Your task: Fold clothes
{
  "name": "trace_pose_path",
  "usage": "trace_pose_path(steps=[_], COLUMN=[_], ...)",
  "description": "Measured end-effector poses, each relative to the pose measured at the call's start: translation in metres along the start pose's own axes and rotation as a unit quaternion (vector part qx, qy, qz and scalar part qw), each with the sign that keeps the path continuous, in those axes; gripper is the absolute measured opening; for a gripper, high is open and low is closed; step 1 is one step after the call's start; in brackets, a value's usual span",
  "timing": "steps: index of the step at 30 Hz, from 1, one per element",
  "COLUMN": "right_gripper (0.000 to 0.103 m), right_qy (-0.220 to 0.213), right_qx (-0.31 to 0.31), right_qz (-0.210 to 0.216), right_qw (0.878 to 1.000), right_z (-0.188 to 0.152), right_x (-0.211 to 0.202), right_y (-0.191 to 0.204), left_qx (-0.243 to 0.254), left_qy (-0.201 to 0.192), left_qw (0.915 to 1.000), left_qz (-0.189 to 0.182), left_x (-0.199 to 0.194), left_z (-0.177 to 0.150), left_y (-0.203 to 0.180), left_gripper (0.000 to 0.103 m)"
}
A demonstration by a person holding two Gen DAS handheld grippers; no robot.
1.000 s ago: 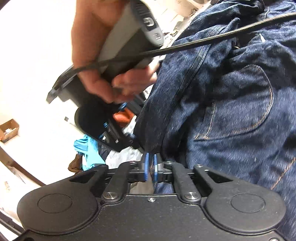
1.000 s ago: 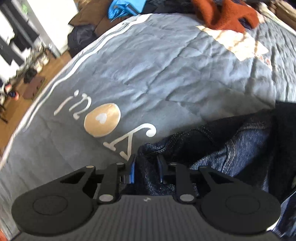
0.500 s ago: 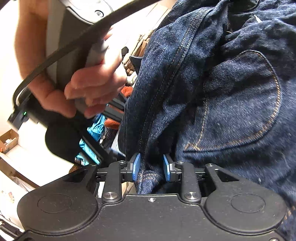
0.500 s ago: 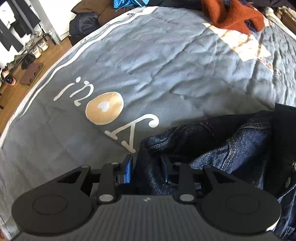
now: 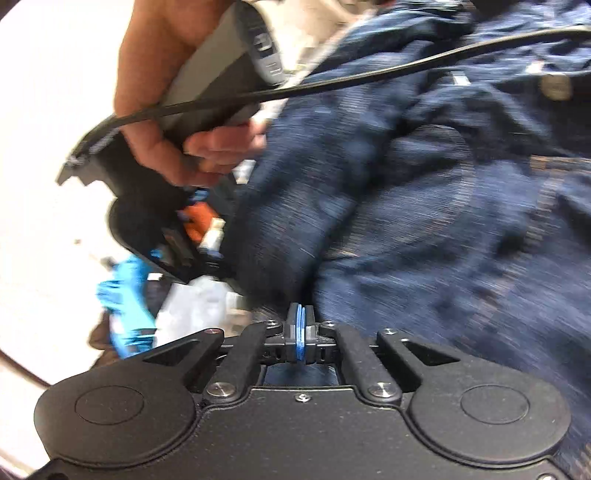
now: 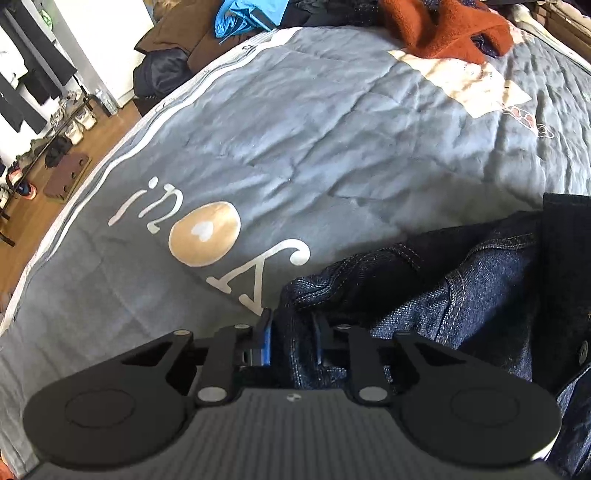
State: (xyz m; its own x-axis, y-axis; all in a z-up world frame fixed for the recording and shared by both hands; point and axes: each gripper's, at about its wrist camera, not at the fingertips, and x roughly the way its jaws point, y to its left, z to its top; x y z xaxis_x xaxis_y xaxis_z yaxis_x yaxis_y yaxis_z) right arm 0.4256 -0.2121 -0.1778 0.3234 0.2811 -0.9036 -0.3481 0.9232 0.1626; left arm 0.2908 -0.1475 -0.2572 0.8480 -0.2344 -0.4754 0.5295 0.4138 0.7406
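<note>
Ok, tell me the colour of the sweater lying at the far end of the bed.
Rust orange sweater, clearest in the right wrist view.

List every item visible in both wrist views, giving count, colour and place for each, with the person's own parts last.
Denim garment: one, dark blue, on the quilt's near right, bunched.
Quilt: one, grey with white lettering, covering the bed.
Rust garment: one, orange-brown, far end of bed.
Blue garment: one, bright blue, far edge.
Brown garment: one, far left corner.
Shoes: several, pale, on the wooden floor at left.
Left gripper: black, blue pads together.
Right gripper: black, clamped on denim.
Hand: one, holding right gripper's handle.
</note>
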Motion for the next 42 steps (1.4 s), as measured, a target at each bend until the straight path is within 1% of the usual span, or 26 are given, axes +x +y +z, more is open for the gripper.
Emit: trace_pose_path(steps=[2,5,6,7,8,9,10,12,13,15,18,23,24,25,29,30,31,32,33,34,36,38,39,40,41,42], right_gripper=[0.02,0.023,0.024,0.024,0.027,0.032,0.033,0.039,0.04,0.043,0.044,0.047,0.047,0.048,0.048,0.047,0.046,0.036,0.023,0.022,0.021,0.019,0.014,0.012,0.009,0.009], right_qy=[0.002,0.02,0.022,0.024,0.029,0.033,0.035,0.04,0.042,0.039,0.033,0.023,0.023,0.023,0.024,0.021,0.014,0.003,-0.004,-0.011,-0.019,-0.028,-0.033,-0.041,-0.05,-0.052], right_qx=[0.004,-0.012,-0.017,-0.022,-0.028,-0.035,-0.035,-0.043,-0.05,-0.061,-0.069,-0.071,-0.073,-0.074,-0.076,-0.073,-0.07,-0.062,-0.052,-0.041,-0.033,-0.019,-0.012,-0.003,0.005,0.002], right_qz=[0.006,0.002,0.0,-0.002,-0.006,-0.009,-0.012,-0.018,-0.021,-0.024,-0.023,-0.023,-0.025,-0.026,-0.025,-0.026,-0.027,-0.024,-0.013,-0.003,-0.002,0.007,0.011,0.016,0.021,0.019], right_qw=[1.0,1.0,1.0,0.999,0.999,0.999,0.999,0.998,0.998,0.997,0.997,0.997,0.997,0.997,0.996,0.997,0.997,0.998,0.999,0.999,0.999,0.999,0.999,0.999,0.999,0.998], right_z=[0.002,0.004,0.005,0.006,0.006,0.006,0.006,0.005,0.003,0.0,-0.001,0.001,0.001,0.0,-0.003,-0.003,-0.004,-0.005,-0.006,-0.006,-0.005,-0.001,0.001,0.005,0.009,0.014], right_x=[0.003,0.008,0.006,0.004,0.003,0.001,0.0,-0.003,-0.004,-0.009,-0.017,-0.025,-0.024,-0.023,-0.013,-0.011,-0.009,-0.007,-0.006,-0.004,-0.001,0.001,0.002,0.002,0.001,0.002], right_y=[-0.003,0.0,0.001,0.002,0.003,0.003,0.003,0.003,0.004,0.004,0.004,0.001,0.002,0.002,0.004,0.004,0.005,0.004,0.003,0.002,0.002,0.0,-0.001,0.0,0.001,0.005], left_qx=[0.016,0.018,0.019,0.02,0.025,0.03,0.035,0.046,0.046,0.046,0.048,0.043,0.051,0.062,0.048,0.047,0.045,0.039,0.031,0.026,0.018,-0.001,-0.013,-0.023,-0.025,-0.014], left_qy=[0.001,0.003,0.004,0.004,-0.002,-0.007,-0.012,-0.023,-0.028,-0.024,-0.021,-0.025,-0.026,-0.028,-0.016,-0.014,-0.012,-0.01,-0.009,-0.011,-0.014,-0.01,-0.004,0.0,0.006,0.025], left_qw=[0.9991,0.9967,0.9956,0.9943,0.9941,0.9939,0.9936,0.9931,0.9931,0.9931,0.9941,0.9956,0.9955,0.9944,0.9924,0.9916,0.991,0.9918,0.9921,0.9913,0.9889,0.9847,0.9843,0.9843,0.9853,0.9874], left_qz=[0.038,0.079,0.092,0.104,0.105,0.106,0.107,0.105,0.104,0.105,0.095,0.079,0.075,0.081,0.112,0.119,0.126,0.121,0.121,0.128,0.147,0.174,0.176,0.175,0.169,0.156], left_x=[0.004,0.009,0.01,0.012,0.013,0.015,0.017,0.02,0.021,0.026,0.023,0.034,0.036,0.038,0.06,0.066,0.073,0.078,0.081,0.083,0.086,0.087,0.09,0.092,0.095,0.101], left_z=[-0.002,0.002,0.003,0.004,0.005,0.006,0.008,0.01,0.011,0.012,0.01,0.013,0.013,0.012,0.019,0.021,0.023,0.025,0.024,0.022,0.018,0.016,0.016,0.014,0.013,0.011], left_y=[-0.002,0.002,0.003,0.003,0.001,-0.002,-0.005,-0.011,-0.012,-0.012,-0.01,-0.011,-0.013,-0.013,-0.012,-0.012,-0.012,-0.01,-0.008,-0.006,0.003,0.019,0.028,0.035,0.039,0.038], left_gripper=[0.0,0.004,0.01,0.021,0.027,0.037,0.039,0.04,0.04,0.039,0.04,0.046,0.046,0.046,0.046,0.045,0.036,0.028,0.02,0.016,0.013,0.01,0.01,0.009,0.009,0.01])
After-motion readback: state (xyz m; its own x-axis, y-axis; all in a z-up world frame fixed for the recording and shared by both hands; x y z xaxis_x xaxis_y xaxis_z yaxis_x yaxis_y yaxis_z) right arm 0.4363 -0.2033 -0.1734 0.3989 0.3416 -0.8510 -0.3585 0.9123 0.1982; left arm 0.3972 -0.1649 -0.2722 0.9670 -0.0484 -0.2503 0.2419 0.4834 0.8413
